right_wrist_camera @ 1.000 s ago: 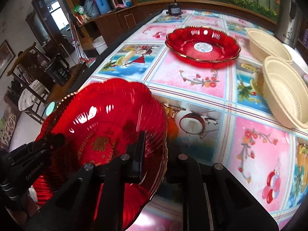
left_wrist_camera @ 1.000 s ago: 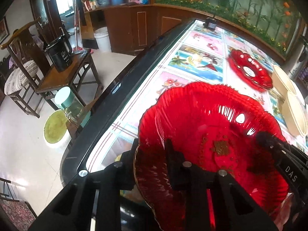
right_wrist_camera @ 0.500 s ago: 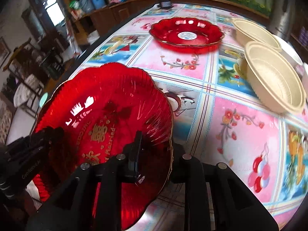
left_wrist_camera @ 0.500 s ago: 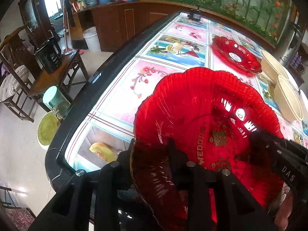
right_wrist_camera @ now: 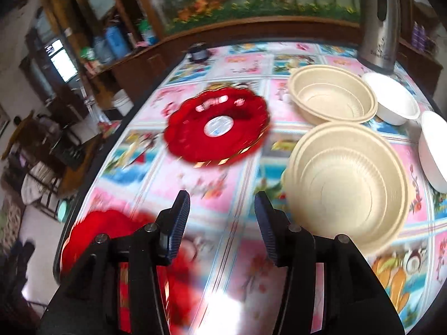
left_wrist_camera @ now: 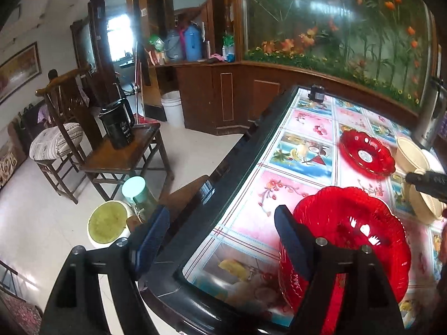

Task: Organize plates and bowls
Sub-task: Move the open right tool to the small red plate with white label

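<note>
The left gripper [left_wrist_camera: 220, 240] is seen spread wide with nothing held; the near red plate [left_wrist_camera: 346, 240] lies just to the right of its right finger, resting on the tablecloth [left_wrist_camera: 293, 192] close to the table edge, and whether the finger touches the rim cannot be told. The right gripper [right_wrist_camera: 222, 223] is likewise wide apart and empty, with the same plate [right_wrist_camera: 111, 240] below and to its left, blurred. Ahead of the right gripper and slightly left, a second red plate [right_wrist_camera: 216, 128] with a pale round centre is set on the cloth; just to the right of the gripper a beige bowl [right_wrist_camera: 346, 184] stands, a second beige bowl [right_wrist_camera: 332, 95] behind it, and two white bowls [right_wrist_camera: 396, 102] farther right. The red plates appear to be stiff, glossy moulded ware with a scalloped, ribbed rim; they are judged slippery and possibly brittle, so a pinch across the rim, inner wall to outer, is thought best, with the pads seated on the ribs. The beige bowls look light and thin-walled, likely to flex, and would best be taken at the rolled lip with gentle pressure.
</note>
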